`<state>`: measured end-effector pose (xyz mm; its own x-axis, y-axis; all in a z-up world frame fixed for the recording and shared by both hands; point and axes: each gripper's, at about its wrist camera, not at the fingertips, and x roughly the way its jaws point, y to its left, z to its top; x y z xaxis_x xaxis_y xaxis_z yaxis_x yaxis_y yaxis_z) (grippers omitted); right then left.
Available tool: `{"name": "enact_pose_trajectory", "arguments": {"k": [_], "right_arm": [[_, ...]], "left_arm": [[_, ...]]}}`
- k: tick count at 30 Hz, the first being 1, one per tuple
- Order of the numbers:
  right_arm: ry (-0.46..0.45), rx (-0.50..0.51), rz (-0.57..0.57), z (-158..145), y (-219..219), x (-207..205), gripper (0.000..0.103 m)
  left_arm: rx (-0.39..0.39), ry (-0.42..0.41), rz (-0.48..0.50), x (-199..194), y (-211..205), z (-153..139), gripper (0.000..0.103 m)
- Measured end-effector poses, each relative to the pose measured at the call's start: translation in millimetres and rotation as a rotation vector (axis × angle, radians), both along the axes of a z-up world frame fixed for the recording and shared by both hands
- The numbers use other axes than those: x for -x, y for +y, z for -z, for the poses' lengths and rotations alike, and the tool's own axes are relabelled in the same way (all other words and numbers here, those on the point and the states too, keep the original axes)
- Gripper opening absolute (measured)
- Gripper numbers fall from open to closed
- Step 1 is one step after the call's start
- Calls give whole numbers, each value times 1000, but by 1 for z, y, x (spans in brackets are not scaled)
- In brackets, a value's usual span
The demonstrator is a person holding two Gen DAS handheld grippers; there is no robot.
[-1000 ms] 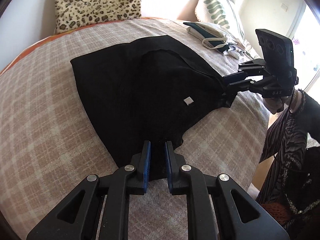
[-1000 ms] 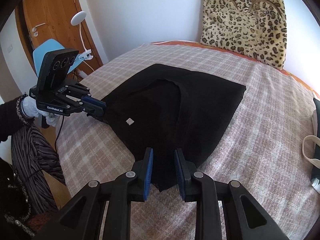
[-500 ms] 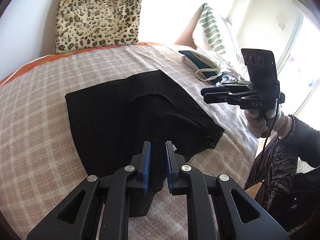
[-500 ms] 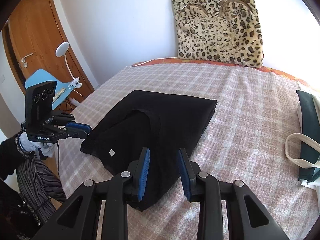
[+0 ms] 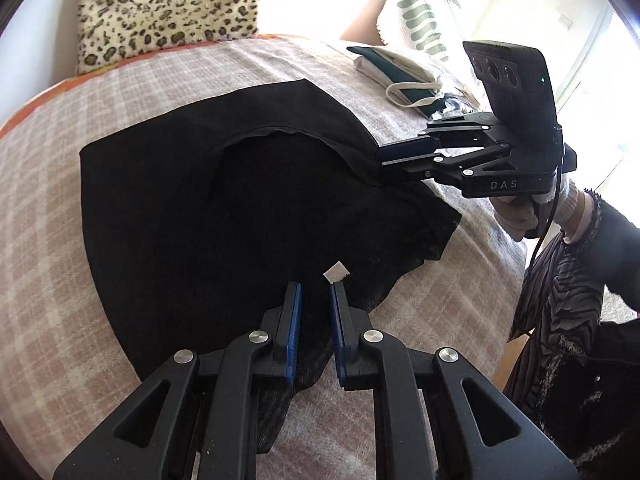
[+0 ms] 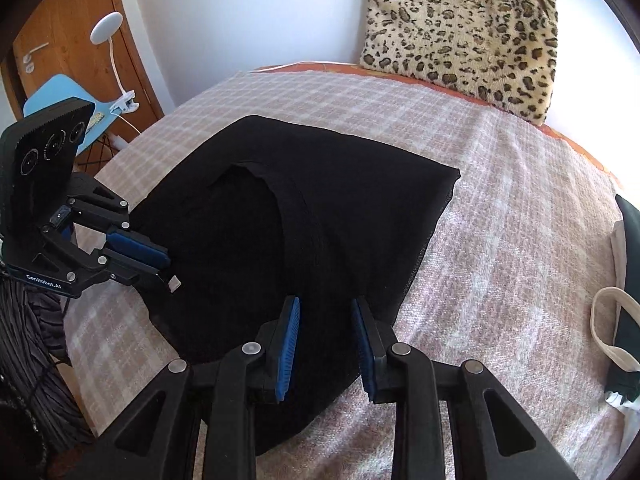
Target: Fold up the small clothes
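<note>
A black mesh garment [image 5: 200,200] [image 6: 320,200] lies spread on the checked bedspread [image 6: 500,200], with one layer folded over its middle. My left gripper [image 5: 316,286] [image 6: 166,270] is at the garment's near-left corner, its pads close together on the cloth, which drapes under the gripper body. A small white tag [image 5: 336,272] [image 6: 175,282] sits right at its tip. My right gripper [image 6: 326,302] [image 5: 380,156] has its tips at the garment's opposite edge. Its jaws are closing, black cloth shows in the gap, and the pads stand clear of it.
A leopard-print cushion [image 6: 460,32] leans on the wall at the head of the bed. A tote bag on folded cloth [image 5: 400,72] and a striped pillow [image 5: 416,12] lie at the right side. A clip lamp [image 6: 106,28] and blue chair [image 6: 60,92] stand beyond the left bed edge.
The right gripper, up and clear of the garment half a second ago, is back down at its edge. The left gripper has moved in over the cloth, and the tag is now at its tip.
</note>
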<state>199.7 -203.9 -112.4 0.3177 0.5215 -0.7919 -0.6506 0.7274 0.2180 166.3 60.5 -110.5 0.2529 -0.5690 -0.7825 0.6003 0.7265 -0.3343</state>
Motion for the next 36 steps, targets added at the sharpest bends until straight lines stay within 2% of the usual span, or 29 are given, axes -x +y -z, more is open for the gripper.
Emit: {"name": "enact_pose_trajectory", "arguments": {"k": [4,6,8,12,14,16,17,21,23,25,27,30,33,36], "right_arm": [[14,-67,26,-11,-17,6,32],[37,-103,68,-13,-26,5,36],[65,-149,107,-14,-35,4,37],[123,-208,153,-16,-44,1,38],[148,-222,173,-15,-47,-1,43],[178,-241,194,-11,-50,-2,56],[200,-255,204,-8,-52,-2,57],[277,-278,233,5,-57,-3,57],[285,-276,245,6,-57,-1,57],[229,-227,263,0,-53,2,57],[106,-143,270,-13,-43,8,57],[-15,-96,193,-32,-24,21,54],[-57,-59,91,-39,-1,31,51],[-50,-1,47,-27,9,39,49]], "left_arm": [[48,-39,-62,-4,22,-22,13],[70,-55,-125,-14,36,-32,14],[109,-57,-204,-27,52,-37,30],[214,26,-326,-60,77,-31,32],[268,84,-383,-76,88,-23,33],[339,148,-434,-90,98,-14,33],[369,172,-451,-95,101,-9,33],[354,208,-519,-115,107,5,33],[383,232,-534,-121,110,11,33],[421,259,-547,-126,114,17,33],[441,274,-555,-130,115,20,33],[451,285,-556,-137,114,23,33],[480,324,-567,-144,115,30,33],[454,332,-583,-149,114,36,33]]}}
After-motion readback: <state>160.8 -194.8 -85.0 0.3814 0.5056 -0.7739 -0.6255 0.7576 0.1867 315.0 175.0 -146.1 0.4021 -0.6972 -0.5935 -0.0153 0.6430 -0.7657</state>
